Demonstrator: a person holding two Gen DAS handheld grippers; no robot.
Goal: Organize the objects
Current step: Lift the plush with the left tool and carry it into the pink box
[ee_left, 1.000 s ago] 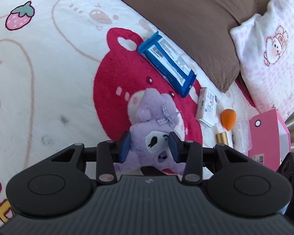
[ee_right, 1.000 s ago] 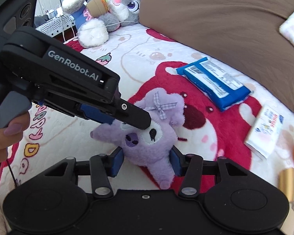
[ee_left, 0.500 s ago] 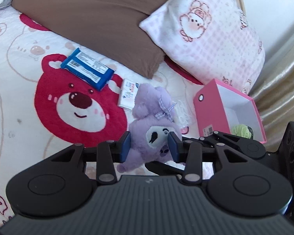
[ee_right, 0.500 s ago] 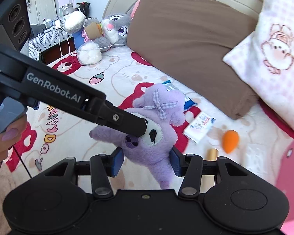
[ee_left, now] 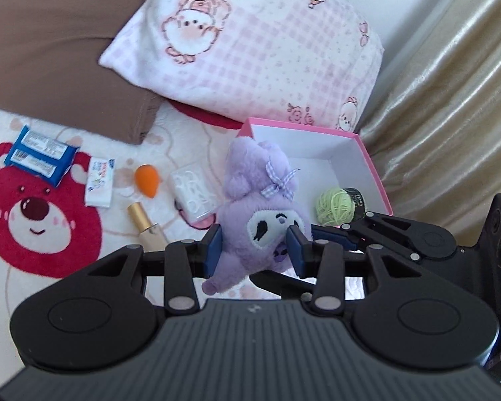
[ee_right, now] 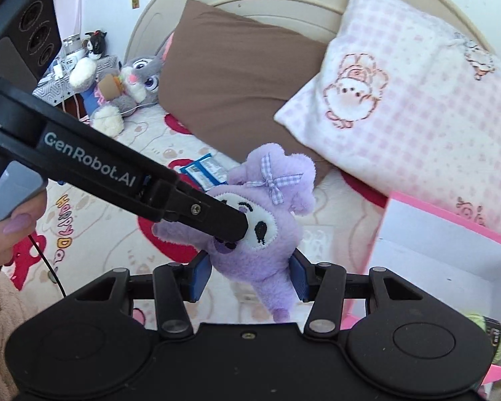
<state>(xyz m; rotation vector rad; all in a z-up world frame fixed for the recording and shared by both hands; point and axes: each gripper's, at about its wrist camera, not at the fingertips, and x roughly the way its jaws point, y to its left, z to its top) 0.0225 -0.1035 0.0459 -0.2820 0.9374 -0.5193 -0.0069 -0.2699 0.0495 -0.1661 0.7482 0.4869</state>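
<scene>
The purple plush toy hangs in the air above the bed, at the near edge of the open pink box. Its long axis runs upright, bowed head uppermost and leg dangling down. The left gripper clamps its face and the right gripper clamps its lower body.

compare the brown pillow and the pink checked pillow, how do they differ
The brown pillow is plain and dark; the pink checked pillow is pale, with a check pattern and cartoon chick prints. The brown one lies farther from the pink box; the checked one sits right behind it. Both lean at the head of the bed.
</scene>
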